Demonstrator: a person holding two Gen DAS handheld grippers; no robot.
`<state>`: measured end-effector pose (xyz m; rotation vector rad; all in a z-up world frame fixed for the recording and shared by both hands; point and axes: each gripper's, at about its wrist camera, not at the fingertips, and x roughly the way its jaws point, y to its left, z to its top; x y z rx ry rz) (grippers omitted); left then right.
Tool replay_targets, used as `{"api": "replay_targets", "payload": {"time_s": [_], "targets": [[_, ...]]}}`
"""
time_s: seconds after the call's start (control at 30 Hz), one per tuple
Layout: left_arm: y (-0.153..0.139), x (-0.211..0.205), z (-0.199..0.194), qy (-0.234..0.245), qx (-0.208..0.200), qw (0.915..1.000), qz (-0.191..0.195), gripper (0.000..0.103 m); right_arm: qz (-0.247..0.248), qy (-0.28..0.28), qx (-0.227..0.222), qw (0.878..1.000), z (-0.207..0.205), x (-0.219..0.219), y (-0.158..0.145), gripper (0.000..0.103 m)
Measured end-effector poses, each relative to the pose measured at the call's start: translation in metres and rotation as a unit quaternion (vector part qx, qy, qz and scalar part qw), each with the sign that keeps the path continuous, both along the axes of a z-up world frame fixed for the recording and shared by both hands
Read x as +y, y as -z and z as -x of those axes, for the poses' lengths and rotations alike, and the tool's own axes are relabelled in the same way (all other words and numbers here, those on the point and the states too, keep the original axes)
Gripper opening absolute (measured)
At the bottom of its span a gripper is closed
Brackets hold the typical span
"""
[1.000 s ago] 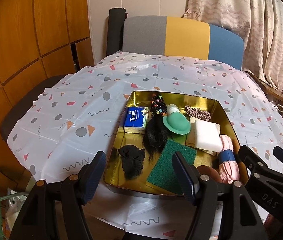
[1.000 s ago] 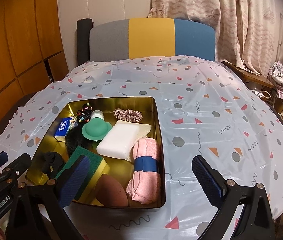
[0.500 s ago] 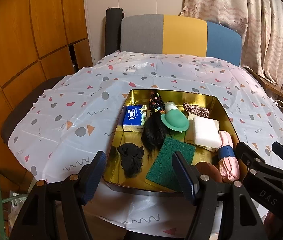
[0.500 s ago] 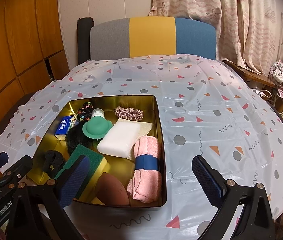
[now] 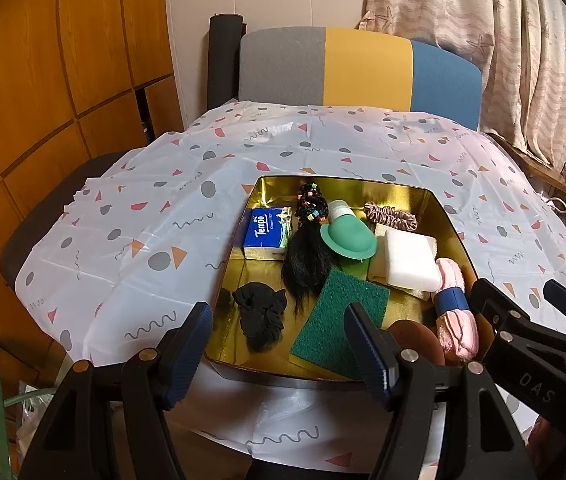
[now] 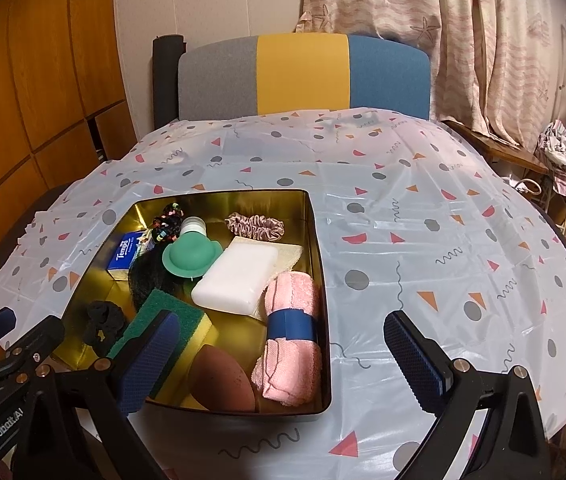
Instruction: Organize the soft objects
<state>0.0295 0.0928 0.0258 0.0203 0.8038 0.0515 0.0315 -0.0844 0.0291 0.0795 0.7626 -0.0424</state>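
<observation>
A gold tin on the patterned tablecloth holds several soft things: a black scrunchie, a green scouring sponge, a white sponge, a pink rolled towel with a blue band, a brown oval sponge, a pink scrunchie, a black hairpiece, a green cap and a tissue pack. My left gripper hovers open over the tin's near edge. My right gripper is open too, straddling the tin's near right corner. Neither holds anything.
The tablecloth stretches wide to the right of the tin and beyond it. A grey, yellow and blue chair back stands at the far edge. Wooden panels are on the left, curtains on the right.
</observation>
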Motion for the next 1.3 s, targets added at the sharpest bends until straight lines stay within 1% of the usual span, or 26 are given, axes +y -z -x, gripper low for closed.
{"api": "replay_targets", "payload": {"time_s": [0.9, 1.07, 1.3], "targets": [[0.0013, -0.0042, 0.0004, 0.012, 0.004, 0.9999, 0.001, 0.069, 0.0, 0.0, 0.002, 1.0, 0.0001, -0.0004, 0.0019, 0.103], [0.0028, -0.0053, -0.0002, 0.015, 0.005, 0.9999, -0.005, 0.064, 0.0, 0.001, 0.001, 1.0, 0.0001, -0.0005, 0.002, 0.103], [0.0031, -0.0061, 0.0007, 0.017, -0.001, 0.9998, -0.007, 0.064, -0.003, 0.002, 0.004, 1.0, -0.0003, -0.001, 0.0046, 0.103]]}}
